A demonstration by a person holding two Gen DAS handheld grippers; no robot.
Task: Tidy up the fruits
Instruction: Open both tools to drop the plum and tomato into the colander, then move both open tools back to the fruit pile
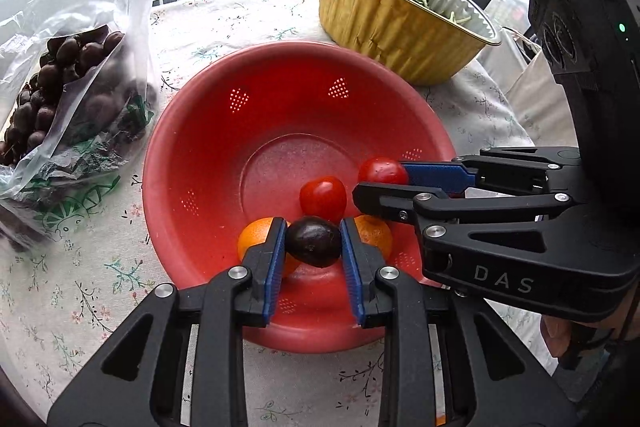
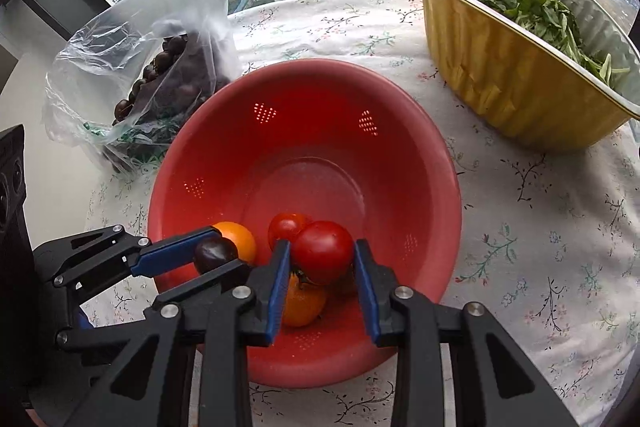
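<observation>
Risk: squashed fruit | left gripper (image 1: 313,241) clenched on dark tomato (image 1: 313,241) | right gripper (image 2: 322,253) grasping red tomato (image 2: 322,251) | both hang over red bowl (image 2: 248,99); a hard drop may bruise fruit below

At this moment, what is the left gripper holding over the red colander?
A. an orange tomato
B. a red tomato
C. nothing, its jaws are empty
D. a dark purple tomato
D: the left gripper is shut on the dark purple tomato, pinched between its blue pads above the red colander, while the right gripper holds the red tomato.
</observation>
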